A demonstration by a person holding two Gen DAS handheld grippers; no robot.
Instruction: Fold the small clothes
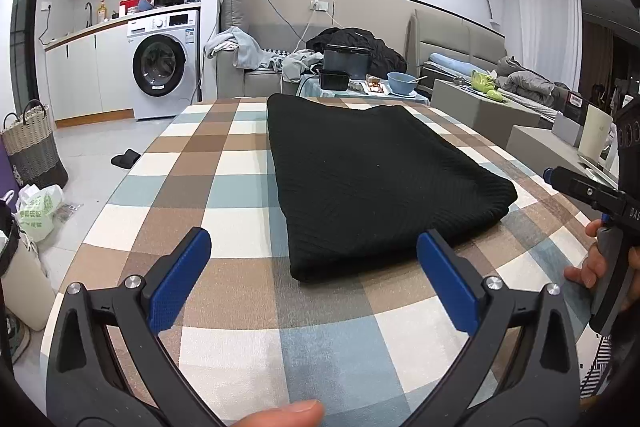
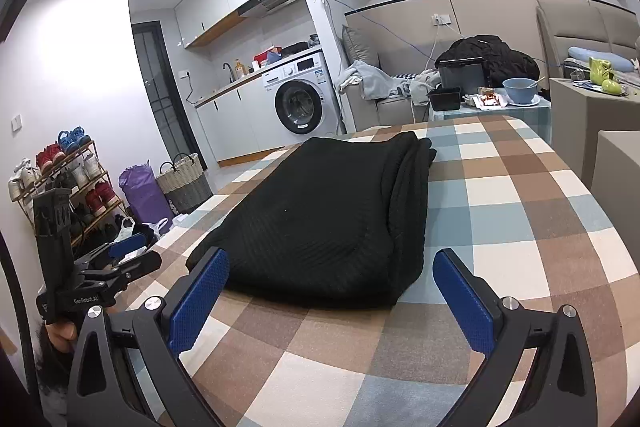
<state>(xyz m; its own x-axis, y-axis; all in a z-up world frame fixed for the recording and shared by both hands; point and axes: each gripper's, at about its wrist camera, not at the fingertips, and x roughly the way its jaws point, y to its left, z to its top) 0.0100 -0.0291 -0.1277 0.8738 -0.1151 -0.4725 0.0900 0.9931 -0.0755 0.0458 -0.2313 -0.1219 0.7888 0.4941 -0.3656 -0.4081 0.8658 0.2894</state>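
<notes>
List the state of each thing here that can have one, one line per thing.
Black sweater: folded, lying flat on the checked tablecloth.
Left gripper: open, empty, just short of the sweater's near edge.
Right gripper: open, empty, at the sweater's near edge.
Washing machine: door shut.
Blue bowl: upright, a utensil in it.

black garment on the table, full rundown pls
The black garment is a ribbed knit, folded into a thick rectangular bundle. It lies flat on the checked tablecloth, with stacked layer edges showing along one long side in the right wrist view. Nothing grips it: both hand-held grippers, left and right, are open, just short of its near edge.
</notes>
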